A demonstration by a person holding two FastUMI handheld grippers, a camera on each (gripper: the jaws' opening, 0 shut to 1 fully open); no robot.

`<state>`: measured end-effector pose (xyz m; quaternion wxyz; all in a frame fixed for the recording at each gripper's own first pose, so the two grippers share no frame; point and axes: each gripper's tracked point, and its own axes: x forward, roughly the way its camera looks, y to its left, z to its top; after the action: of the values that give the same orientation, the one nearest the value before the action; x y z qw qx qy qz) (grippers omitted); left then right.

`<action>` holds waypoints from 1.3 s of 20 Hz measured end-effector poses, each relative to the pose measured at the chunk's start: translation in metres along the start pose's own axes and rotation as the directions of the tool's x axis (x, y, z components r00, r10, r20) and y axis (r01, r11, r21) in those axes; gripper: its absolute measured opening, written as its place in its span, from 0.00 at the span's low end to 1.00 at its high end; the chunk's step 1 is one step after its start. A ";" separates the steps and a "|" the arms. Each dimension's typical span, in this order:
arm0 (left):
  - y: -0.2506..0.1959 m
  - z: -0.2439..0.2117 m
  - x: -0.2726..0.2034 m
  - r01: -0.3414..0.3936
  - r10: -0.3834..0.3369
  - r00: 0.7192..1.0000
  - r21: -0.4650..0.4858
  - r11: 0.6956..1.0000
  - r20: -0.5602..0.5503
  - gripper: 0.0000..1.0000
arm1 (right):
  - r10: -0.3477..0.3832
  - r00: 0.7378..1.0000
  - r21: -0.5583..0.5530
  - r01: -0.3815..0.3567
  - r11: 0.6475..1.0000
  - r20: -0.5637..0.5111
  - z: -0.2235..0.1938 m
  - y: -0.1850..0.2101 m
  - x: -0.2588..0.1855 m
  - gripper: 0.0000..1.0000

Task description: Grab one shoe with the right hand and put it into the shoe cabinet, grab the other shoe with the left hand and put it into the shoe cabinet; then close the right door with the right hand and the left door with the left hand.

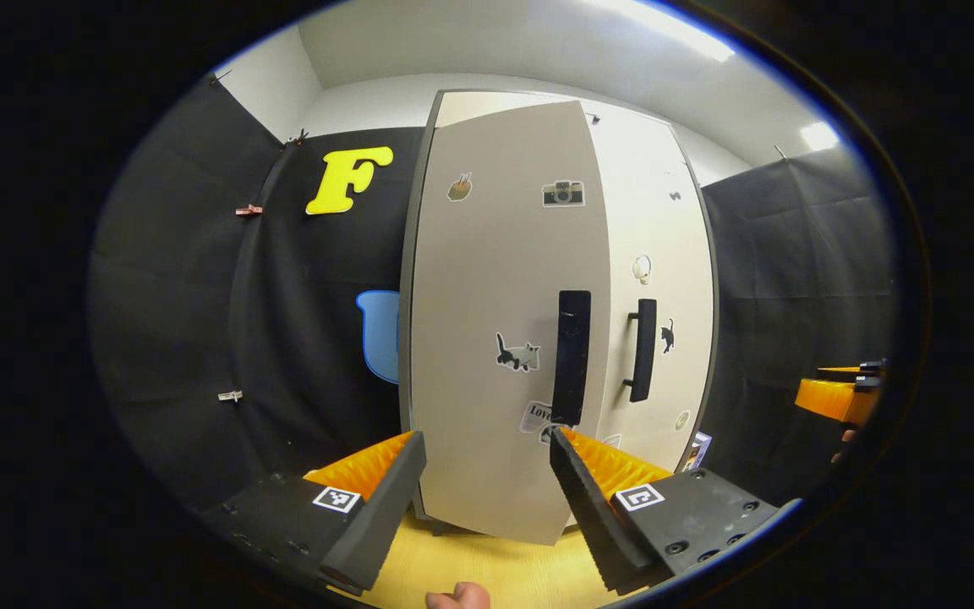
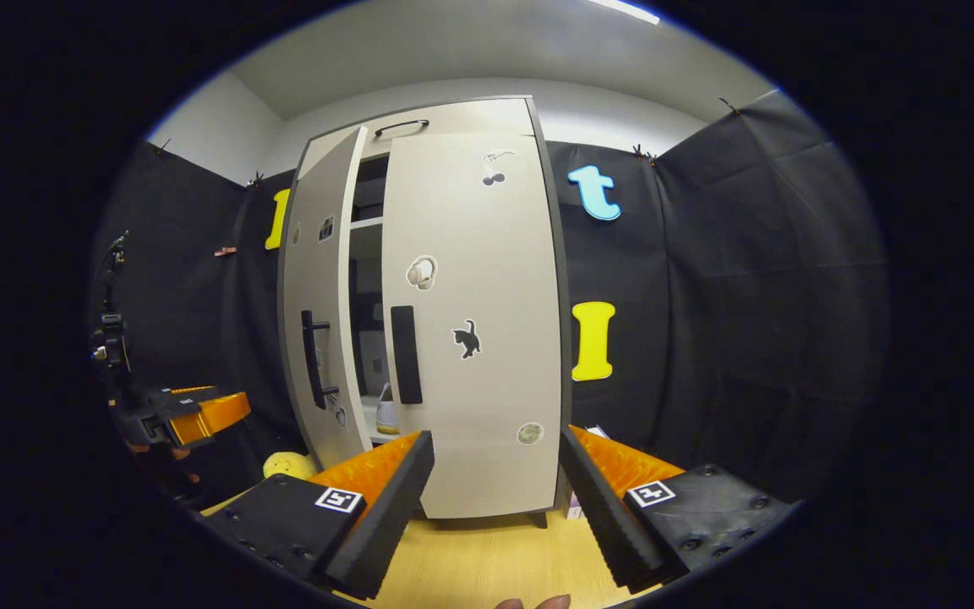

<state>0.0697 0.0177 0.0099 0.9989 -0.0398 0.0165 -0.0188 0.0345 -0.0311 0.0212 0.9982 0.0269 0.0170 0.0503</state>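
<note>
- Standing on the wooden floor (image 2: 487, 562), the shoe cabinet (image 2: 453, 114) had its right door (image 2: 478, 372) closed and its left door (image 2: 326, 321) ajar.
- Both the left gripper (image 1: 487, 491) and right gripper (image 2: 495, 499) were spread wide, grasping nothing.
- One white shoe (image 2: 386, 412) sat on a shelf inside, glimpsed through the gap.

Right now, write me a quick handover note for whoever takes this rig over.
Left tongs: open, empty, facing the left door, close to its black handle.
Right tongs: open, empty, in front of the right door.
Shoe cabinet: right door looks shut or nearly so; left door ajar, leaving a gap. A white shoe sits on a shelf inside; the second shoe cannot be made out.
Done: at least one shoe stowed, right door apparently closed.
Left: push the left door shut with the left tongs.
</note>
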 end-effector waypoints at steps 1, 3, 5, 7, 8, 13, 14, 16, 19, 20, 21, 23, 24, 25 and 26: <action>0.002 0.004 -0.003 -0.002 0.002 1.000 -0.001 1.000 0.007 0.94 | 0.003 1.000 -0.006 -0.003 1.000 0.002 0.000 0.001 0.000 0.98; 0.003 0.009 -0.013 -0.007 0.007 1.000 0.004 1.000 0.020 0.94 | -0.003 1.000 -0.020 0.003 1.000 0.011 0.002 0.000 -0.001 0.98; 0.000 0.008 -0.022 -0.001 0.001 1.000 0.000 1.000 0.021 0.94 | 0.006 1.000 -0.009 -0.005 1.000 0.019 0.004 0.005 -0.001 0.98; -0.003 0.009 -0.028 0.015 -0.015 1.000 -0.011 1.000 0.015 0.93 | 0.012 1.000 0.002 -0.012 1.000 0.021 0.003 0.009 -0.001 0.98; -0.005 0.009 -0.030 0.020 -0.019 1.000 -0.012 1.000 0.016 0.93 | 0.016 1.000 0.001 -0.016 1.000 0.022 0.004 0.011 -0.003 0.98; -0.009 0.006 -0.039 0.031 -0.031 0.999 0.000 1.000 0.009 0.94 | 0.033 0.999 -0.007 -0.033 0.999 0.024 0.002 0.020 -0.007 0.98; -0.011 0.004 -0.040 0.033 -0.033 0.999 0.000 0.999 0.008 0.93 | 0.033 0.999 -0.011 -0.033 0.999 0.022 0.000 0.021 -0.007 0.98; -0.008 0.005 -0.043 0.030 -0.030 1.000 0.003 1.000 0.008 0.94 | 0.033 0.999 -0.015 -0.033 0.999 0.021 -0.001 0.022 -0.010 0.98; -0.006 0.006 -0.046 0.026 -0.026 1.000 -0.002 1.000 0.009 0.94 | 0.031 0.999 -0.018 -0.031 0.999 0.023 -0.002 0.023 -0.012 0.98; -0.006 0.005 -0.046 0.025 -0.025 1.000 -0.003 1.000 0.009 0.94 | 0.030 0.999 -0.018 -0.030 0.999 0.022 -0.003 0.023 -0.013 0.98; -0.005 0.006 -0.047 0.024 -0.024 1.000 -0.002 1.000 0.009 0.94 | 0.030 0.999 -0.018 -0.030 0.999 0.019 -0.004 0.023 -0.013 0.98; -0.005 0.006 -0.049 0.025 -0.025 1.000 -0.001 1.000 0.010 0.94 | 0.029 0.999 -0.019 -0.029 0.999 0.020 -0.004 0.024 -0.015 0.98; -0.005 0.006 -0.049 0.026 -0.026 1.000 -0.001 1.000 0.011 0.94 | 0.030 0.999 -0.020 -0.029 0.999 0.019 -0.004 0.025 -0.015 0.98; -0.004 0.006 -0.048 0.027 -0.027 1.000 -0.002 1.000 0.009 0.94 | 0.030 0.999 -0.021 -0.030 0.999 0.018 -0.006 0.025 -0.016 0.98; -0.005 0.005 -0.048 0.028 -0.028 1.000 -0.004 1.000 0.009 0.94 | 0.031 0.999 -0.022 -0.030 0.999 0.019 -0.006 0.026 -0.016 0.98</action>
<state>0.0213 0.0151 0.0170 0.9985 -0.0419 0.0118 -0.0325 0.0157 -0.0067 0.0168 0.9977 0.0166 0.0065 0.0654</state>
